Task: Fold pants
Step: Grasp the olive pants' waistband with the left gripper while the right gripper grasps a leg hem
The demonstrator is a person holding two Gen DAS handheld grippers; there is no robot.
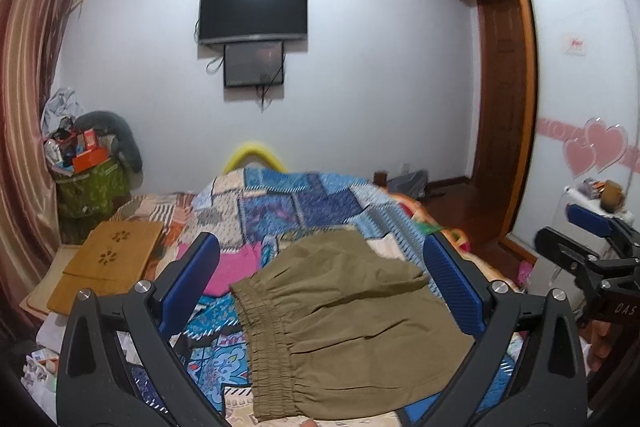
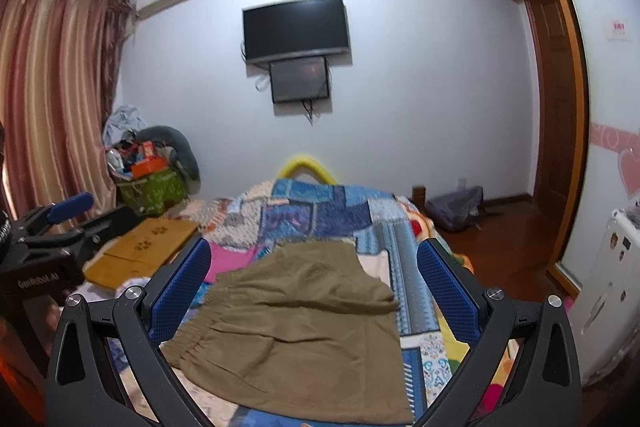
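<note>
Pants (image 1: pixel 340 323) lie on the patchwork quilt (image 1: pixel 296 203) that covers the bed, and I take them as my landmark. They are olive-brown, already doubled over, with the gathered elastic waistband (image 1: pixel 268 343) along their left edge and a loose fold of cloth across their upper part. In the right wrist view the same pants (image 2: pixel 296 327) sit low and centred between my fingers.

My left gripper (image 1: pixel 320 287) hangs above the pants with its blue pads spread wide, one pad (image 1: pixel 188 291) to the left of the cloth and the other to its right; neither touches the fabric as far as I can see. My right gripper (image 2: pixel 314 291) is likewise spread wide over the pants, holding nothing. Each gripper shows at the edge of the other's view: the right one (image 1: pixel 592 247) to the right of the pants, the left one (image 2: pixel 60 223) to their left.

A pink garment (image 1: pixel 236 267) lies just left of the pants, partly behind the left pad. Farther left of them sits a flat wooden board (image 1: pixel 108 259) with flower cutouts. Beyond the pants, on the far wall, hangs a dark television (image 1: pixel 254 11) with a smaller screen (image 1: pixel 254 65) beneath it. Striped curtains (image 2: pixel 52 87) hang well to the left.
</note>
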